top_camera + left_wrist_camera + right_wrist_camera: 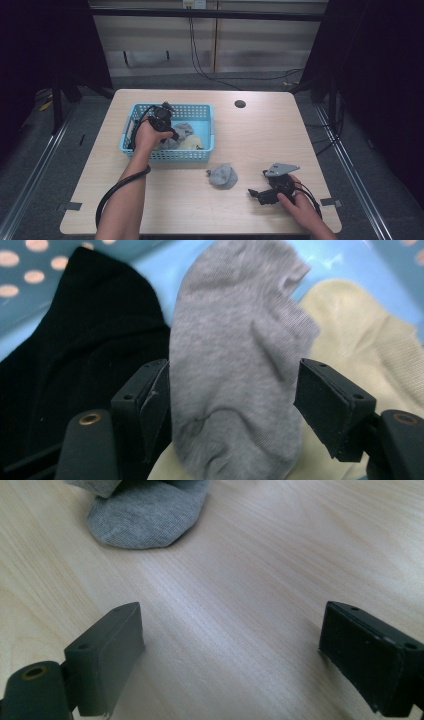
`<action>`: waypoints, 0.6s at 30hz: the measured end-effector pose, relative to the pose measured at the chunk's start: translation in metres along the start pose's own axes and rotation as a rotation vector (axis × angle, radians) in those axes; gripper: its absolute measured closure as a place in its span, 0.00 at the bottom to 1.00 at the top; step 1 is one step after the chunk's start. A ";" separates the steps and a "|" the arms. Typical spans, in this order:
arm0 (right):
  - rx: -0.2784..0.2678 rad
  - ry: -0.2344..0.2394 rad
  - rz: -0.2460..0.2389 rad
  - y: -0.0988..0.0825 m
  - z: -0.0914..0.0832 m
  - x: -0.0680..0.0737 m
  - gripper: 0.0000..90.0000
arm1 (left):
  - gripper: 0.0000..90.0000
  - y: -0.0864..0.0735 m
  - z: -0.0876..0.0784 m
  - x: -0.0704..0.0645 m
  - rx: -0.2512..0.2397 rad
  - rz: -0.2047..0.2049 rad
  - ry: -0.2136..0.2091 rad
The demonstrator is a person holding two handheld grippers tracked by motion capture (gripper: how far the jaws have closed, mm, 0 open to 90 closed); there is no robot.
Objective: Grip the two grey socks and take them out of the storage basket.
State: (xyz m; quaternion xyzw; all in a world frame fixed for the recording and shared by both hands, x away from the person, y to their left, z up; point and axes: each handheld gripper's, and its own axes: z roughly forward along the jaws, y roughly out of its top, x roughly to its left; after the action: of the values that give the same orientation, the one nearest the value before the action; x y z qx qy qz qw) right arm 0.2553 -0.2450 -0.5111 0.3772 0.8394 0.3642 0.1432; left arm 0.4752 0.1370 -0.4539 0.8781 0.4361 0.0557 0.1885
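**A:** How were the person's hands placed?

**B:** The left forearm reached forward from the near edge, and the left gripper (162, 120) pointed down into a light blue basket (207, 111) at the table's left. Its jaws stood wide apart, one on each side of a grey sock (235, 365) lying in the basket; one jaw sat right at the sock's edge, the other a little clear of it, and neither pressed on it. The right hand (300, 205) rested low near the right front corner, holding the right gripper (260, 192) level and aimed left, its jaws spread wide with nothing between them.

**A:** What else lay nearby?

**B:** In the basket, a black sock (80, 350) lay on one side of the grey one and a cream sock (365, 345) on the other, both partly under it. A second grey sock (223, 175) lay crumpled on the bare table, just in front of the basket and near the right gripper's jaws.

**A:** And the surroundings?

**B:** The table (260, 135) was pale wood with a small dark round hole (240, 104) near its far edge. Grey floor, dark curtains at both sides and trailing cables (200, 65) lay behind.
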 end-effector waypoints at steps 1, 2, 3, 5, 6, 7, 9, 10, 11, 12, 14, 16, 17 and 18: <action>0.001 0.000 0.000 0.000 0.000 0.000 0.11 | 0.33 -0.001 0.002 0.000 0.004 -0.011 0.001; 0.001 0.000 0.000 0.000 0.000 0.000 0.11 | 0.34 -0.002 0.002 0.001 0.019 -0.012 -0.005; 0.000 0.000 0.001 0.000 0.000 0.000 0.11 | 0.35 -0.002 0.003 0.003 0.040 -0.005 -0.008; 0.000 0.000 0.001 0.000 0.000 0.000 0.11 | 0.40 -0.003 0.004 0.003 0.048 -0.006 -0.007; 0.000 0.000 0.000 0.000 0.000 0.000 0.11 | 0.43 -0.004 0.005 0.003 0.061 -0.010 -0.006; 0.000 0.000 0.001 0.000 0.000 0.000 0.11 | 0.50 -0.004 0.005 0.003 0.068 -0.006 -0.010; 0.000 0.000 0.000 0.000 0.000 0.000 0.11 | 0.61 -0.005 0.006 0.003 0.082 -0.009 -0.022; 0.000 0.000 0.000 0.000 0.000 0.000 0.11 | 0.67 -0.005 0.007 0.002 0.090 -0.006 -0.031; 0.000 0.000 0.001 0.000 0.000 0.000 0.11 | 0.71 -0.005 0.006 0.002 0.099 -0.008 -0.029; 0.000 0.001 0.001 0.000 0.000 0.000 0.11 | 0.77 -0.004 0.006 0.001 0.108 -0.011 -0.027; 0.001 0.000 -0.003 0.000 0.000 0.000 0.11 | 0.85 -0.003 0.005 0.000 0.128 -0.011 -0.030; 0.002 0.000 -0.003 0.000 0.000 0.000 0.11 | 0.90 -0.001 0.002 -0.001 0.131 -0.019 -0.028; 0.002 0.000 -0.003 0.000 0.000 0.000 0.11 | 0.91 -0.001 0.000 -0.002 0.129 -0.022 -0.024; 0.002 0.000 -0.003 0.000 0.000 0.000 0.11 | 0.92 0.000 -0.003 -0.002 0.135 -0.009 -0.027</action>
State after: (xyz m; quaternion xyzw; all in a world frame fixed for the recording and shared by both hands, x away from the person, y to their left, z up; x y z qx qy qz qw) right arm 0.2553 -0.2452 -0.5111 0.3762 0.8402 0.3632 0.1432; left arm 0.4732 0.1361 -0.4514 0.8875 0.4404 0.0132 0.1348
